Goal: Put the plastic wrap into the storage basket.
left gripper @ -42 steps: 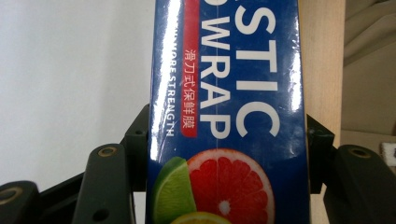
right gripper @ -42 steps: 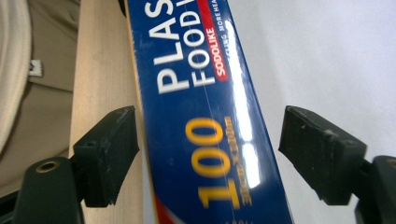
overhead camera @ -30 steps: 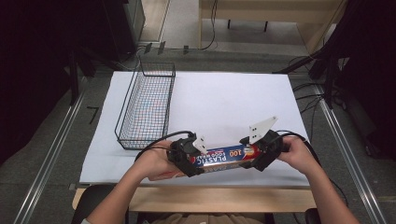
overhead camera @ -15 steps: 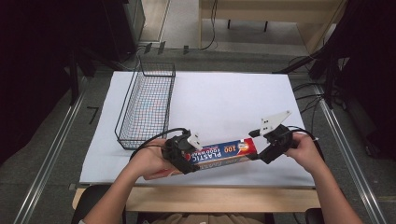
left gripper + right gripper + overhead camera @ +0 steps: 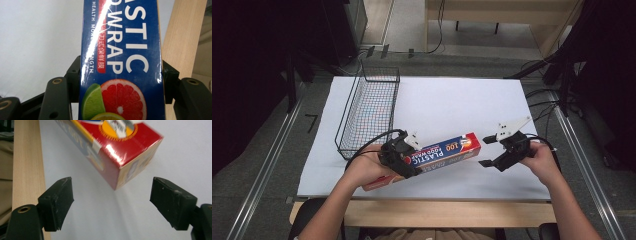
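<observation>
A long blue and red plastic wrap box (image 5: 439, 153) is held off the white table near its front edge, tilted up to the right. My left gripper (image 5: 398, 157) is shut on the box near its left half. In the left gripper view the box (image 5: 121, 62) sits between both jaws, its grapefruit and lime picture facing the camera. My right gripper (image 5: 488, 151) stands open just right of the box's red end, apart from it. In the right gripper view the red end of the box (image 5: 117, 147) hangs ahead of the wide-spread jaws.
A black wire basket (image 5: 369, 111) stands at the table's left, behind the left hand. The white sheet (image 5: 462, 105) covers the table, with a wooden front edge (image 5: 437, 212). Cables trail at the right side (image 5: 542, 100).
My right gripper has let go of the box's red end, opened and pulled back to the right. The left gripper has kept hold and tilted the box's right end upward.
</observation>
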The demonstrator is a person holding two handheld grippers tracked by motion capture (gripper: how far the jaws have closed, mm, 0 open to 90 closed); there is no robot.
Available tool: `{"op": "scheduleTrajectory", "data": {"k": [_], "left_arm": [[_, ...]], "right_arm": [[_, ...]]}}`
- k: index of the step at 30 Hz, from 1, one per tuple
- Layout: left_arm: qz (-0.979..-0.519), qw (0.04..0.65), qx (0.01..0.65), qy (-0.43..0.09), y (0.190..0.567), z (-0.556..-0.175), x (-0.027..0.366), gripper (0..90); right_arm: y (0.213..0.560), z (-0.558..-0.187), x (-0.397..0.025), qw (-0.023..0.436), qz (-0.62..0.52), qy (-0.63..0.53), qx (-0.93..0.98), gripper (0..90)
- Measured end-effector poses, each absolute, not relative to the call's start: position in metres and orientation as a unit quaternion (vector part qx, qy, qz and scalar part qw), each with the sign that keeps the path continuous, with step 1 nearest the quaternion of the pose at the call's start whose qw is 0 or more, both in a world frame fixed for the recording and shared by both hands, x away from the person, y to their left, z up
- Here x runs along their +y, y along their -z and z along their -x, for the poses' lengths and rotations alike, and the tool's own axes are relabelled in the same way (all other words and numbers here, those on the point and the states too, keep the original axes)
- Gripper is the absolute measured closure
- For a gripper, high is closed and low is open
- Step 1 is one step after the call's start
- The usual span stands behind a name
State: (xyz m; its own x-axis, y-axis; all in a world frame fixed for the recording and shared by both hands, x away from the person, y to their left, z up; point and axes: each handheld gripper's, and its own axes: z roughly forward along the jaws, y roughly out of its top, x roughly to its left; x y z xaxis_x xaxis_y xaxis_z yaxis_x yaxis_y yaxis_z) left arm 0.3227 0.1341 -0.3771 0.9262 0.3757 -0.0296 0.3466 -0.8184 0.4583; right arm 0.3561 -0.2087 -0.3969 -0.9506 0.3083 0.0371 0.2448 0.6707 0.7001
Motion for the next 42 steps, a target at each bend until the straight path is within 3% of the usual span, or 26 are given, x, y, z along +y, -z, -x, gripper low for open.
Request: {"op": "scheduleTrajectory", "data": {"k": [6, 23, 42], "left_arm": [[-0.946, 0.244, 0.213, -0.028, 0.372, -0.324, 0.137, 40.2], [-0.928, 0.256, 0.269, -0.032, 0.359, -0.333, 0.144, 40.2], [-0.905, 0.259, 0.334, -0.055, 0.335, -0.363, 0.156, 40.2]], "right_arm": [[0.405, -0.357, -0.206, 0.033, -0.152, -0.372, 0.915, 19.2], [0.431, -0.363, -0.193, 0.077, -0.202, -0.353, 0.91, 19.3], [0.439, -0.363, -0.183, 0.089, -0.21, -0.342, 0.912, 19.4]]}}
